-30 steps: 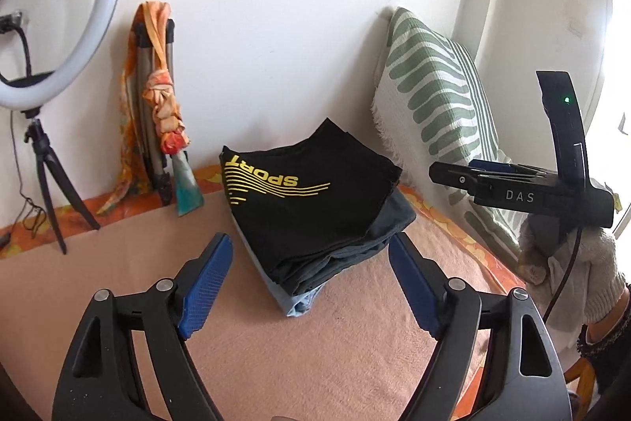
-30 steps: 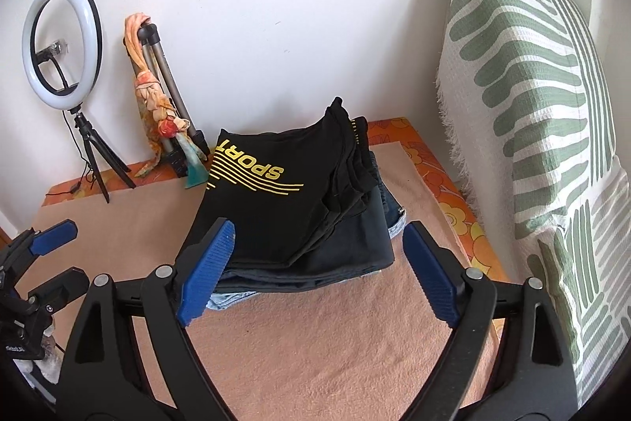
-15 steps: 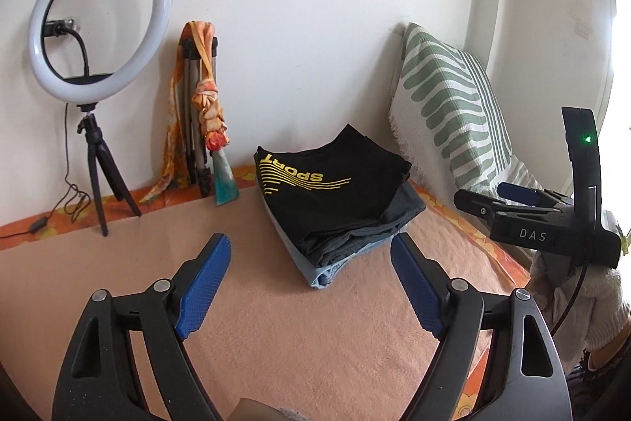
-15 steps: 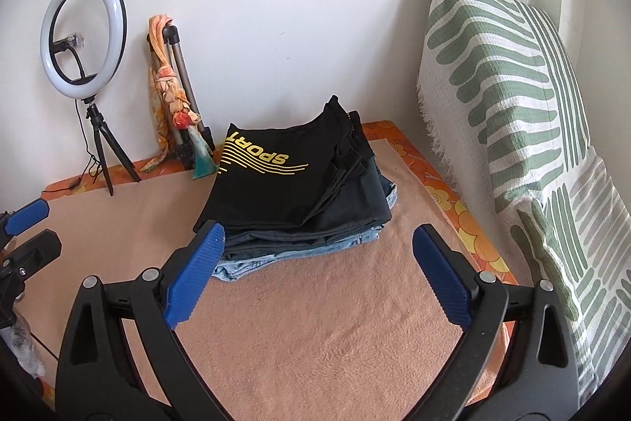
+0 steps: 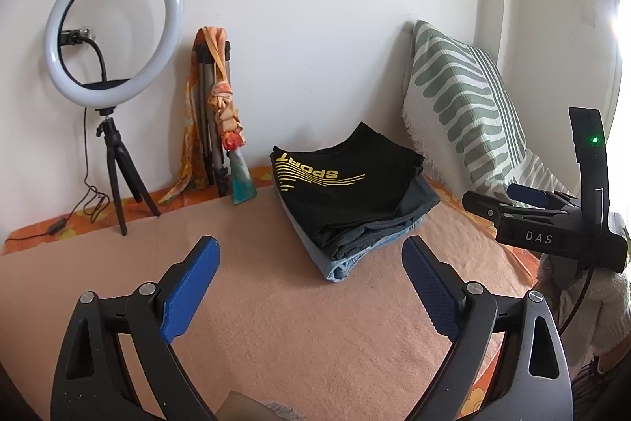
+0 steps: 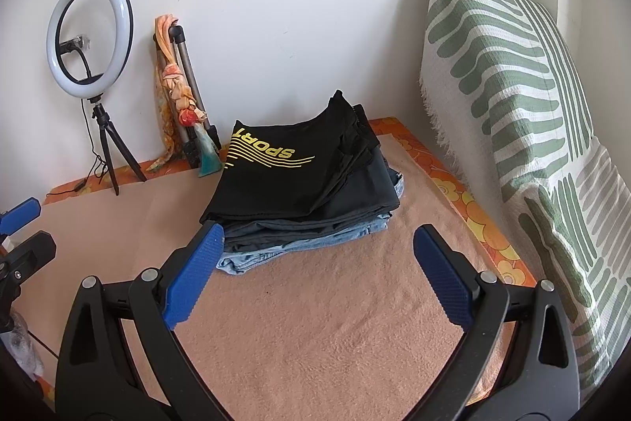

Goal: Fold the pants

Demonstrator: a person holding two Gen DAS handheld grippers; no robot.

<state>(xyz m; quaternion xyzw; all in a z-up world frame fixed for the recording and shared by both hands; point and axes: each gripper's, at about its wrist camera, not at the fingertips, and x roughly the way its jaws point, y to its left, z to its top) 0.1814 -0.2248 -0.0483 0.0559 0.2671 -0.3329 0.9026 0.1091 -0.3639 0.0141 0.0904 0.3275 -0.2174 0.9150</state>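
A stack of folded clothes (image 5: 347, 192) (image 6: 292, 184) lies on the peach blanket (image 5: 276, 322) (image 6: 315, 334) near the back wall. Black pants with a yellow SPORT print are on top, over dark grey fabric and light blue denim. My left gripper (image 5: 310, 245) hovers short of the stack, its jaws opening with nothing between them. My right gripper (image 6: 319, 231) is open and empty, just before the stack's near edge. In the left wrist view the right gripper (image 5: 544, 219) shows at the right, held by a gloved hand (image 5: 599, 306).
A ring light on a small tripod (image 5: 114, 38) (image 6: 90, 34) stands at the back left. A folded tripod wrapped in an orange scarf (image 5: 215, 113) (image 6: 177, 97) leans on the wall. A green-striped cushion (image 5: 461, 97) (image 6: 512, 85) lines the right side.
Both grippers have drawn back from the stack, which now looks smaller and farther. Both pairs of jaws stand a little wider than before.
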